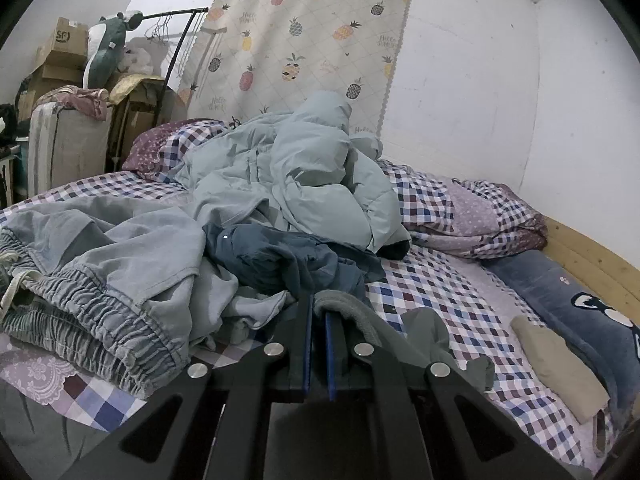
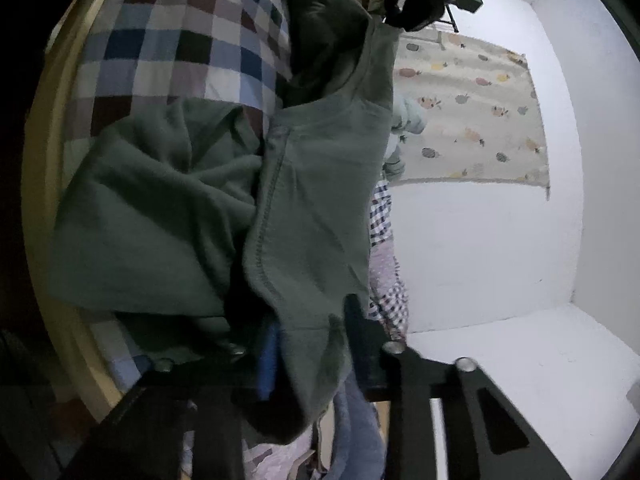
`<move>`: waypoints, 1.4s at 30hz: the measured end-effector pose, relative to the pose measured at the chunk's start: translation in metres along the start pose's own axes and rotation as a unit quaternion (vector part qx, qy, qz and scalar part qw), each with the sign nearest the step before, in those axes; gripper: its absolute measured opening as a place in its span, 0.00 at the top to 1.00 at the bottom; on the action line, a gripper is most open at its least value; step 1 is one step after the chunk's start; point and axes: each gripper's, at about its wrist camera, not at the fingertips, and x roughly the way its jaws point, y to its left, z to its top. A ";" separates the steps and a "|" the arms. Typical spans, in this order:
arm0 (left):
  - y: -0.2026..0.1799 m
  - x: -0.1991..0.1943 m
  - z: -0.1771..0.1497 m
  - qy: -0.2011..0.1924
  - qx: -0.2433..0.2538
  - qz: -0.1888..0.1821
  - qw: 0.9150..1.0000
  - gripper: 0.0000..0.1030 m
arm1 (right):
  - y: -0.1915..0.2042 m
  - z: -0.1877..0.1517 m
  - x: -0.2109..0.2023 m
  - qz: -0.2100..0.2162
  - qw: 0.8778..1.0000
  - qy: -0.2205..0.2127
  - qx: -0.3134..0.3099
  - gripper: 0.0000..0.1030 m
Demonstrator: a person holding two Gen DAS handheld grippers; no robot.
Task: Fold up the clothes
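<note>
We are holding a grey-green garment (image 2: 312, 184) stretched between both claws, above the near edge of the bed (image 1: 440, 300). In the right wrist view it is hanging in front of the lens, a stitched seam running down its middle, its upper end leading to the far claw at the top of the frame. The right claw (image 2: 312, 344) is gripping its lower edge: the cloth is passing between the blue-padded finger and the black one, which are pressed in on it. The left claw (image 1: 319, 320) is nearly closed, its blue pads almost together, and a fold of the same garment is draping over the right-hand finger and trailing down onto the checked sheet; we are reading that as a pinch on the fabric edge.

Beyond the left claw a dark blue garment (image 1: 280, 256) is lying crumpled. Left of it, pale blue trousers (image 1: 104, 264) with an elastic waistband are sprawling. Behind them a pale blue puffy jacket (image 1: 312, 176) is heaping up. A folded beige item (image 1: 560, 364) is resting near the wooden bed rail. A pineapple-print cloth (image 1: 312, 40) is hanging on the wall.
</note>
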 end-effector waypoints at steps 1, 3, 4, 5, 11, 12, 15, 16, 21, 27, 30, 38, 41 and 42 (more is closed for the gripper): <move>0.000 0.000 0.000 0.000 -0.001 -0.001 1.000 0.96 | -0.002 0.000 -0.002 0.003 1.000 0.000 0.002 0.81; 0.001 0.000 0.000 0.001 -0.003 -0.002 1.000 0.96 | -0.006 0.001 -0.008 0.011 1.000 -0.002 0.015 0.92; 0.001 0.000 0.001 0.001 -0.003 -0.002 1.000 0.96 | -0.009 0.001 -0.013 0.016 1.000 -0.003 0.023 0.96; 0.001 0.000 0.001 0.001 -0.004 -0.003 1.000 0.96 | -0.014 0.002 -0.017 0.022 0.999 -0.004 0.034 0.96; 0.010 -0.008 0.004 0.000 -0.022 -0.013 1.000 0.96 | -0.074 0.005 -0.036 0.073 0.982 0.024 0.170 0.97; 0.013 -0.011 0.006 -0.002 -0.027 -0.016 1.000 0.96 | -0.085 0.004 -0.036 0.082 0.976 0.031 0.198 0.97; 0.019 -0.027 0.009 -0.008 -0.031 -0.026 0.999 0.96 | -0.128 -0.005 -0.038 0.094 0.951 0.050 0.290 0.97; 0.021 -0.033 0.010 -0.011 -0.029 -0.028 0.999 0.96 | -0.141 -0.009 -0.037 0.095 0.942 0.054 0.316 0.97; 0.028 -0.080 0.027 -0.035 -0.029 -0.032 0.998 0.96 | -0.213 -0.040 -0.035 0.084 0.890 0.063 0.443 0.97; 0.007 -0.154 0.074 -0.075 0.016 -0.052 0.996 0.96 | -0.290 -0.057 -0.034 0.056 0.858 0.031 0.510 0.97; -0.004 -0.194 0.107 -0.102 0.033 -0.061 0.992 0.96 | -0.325 -0.059 -0.043 0.044 0.849 0.008 0.527 0.97; -0.011 -0.286 0.186 -0.148 0.023 -0.087 0.985 0.96 | -0.420 -0.076 -0.083 0.022 0.819 -0.057 0.570 0.97; -0.022 -0.320 0.211 -0.169 0.029 -0.095 0.981 0.96 | -0.454 -0.082 -0.100 0.012 0.813 -0.079 0.577 0.97; -0.026 -0.333 0.220 -0.177 0.034 -0.097 0.979 0.96 | -0.465 -0.084 -0.106 0.008 0.810 -0.086 0.580 0.97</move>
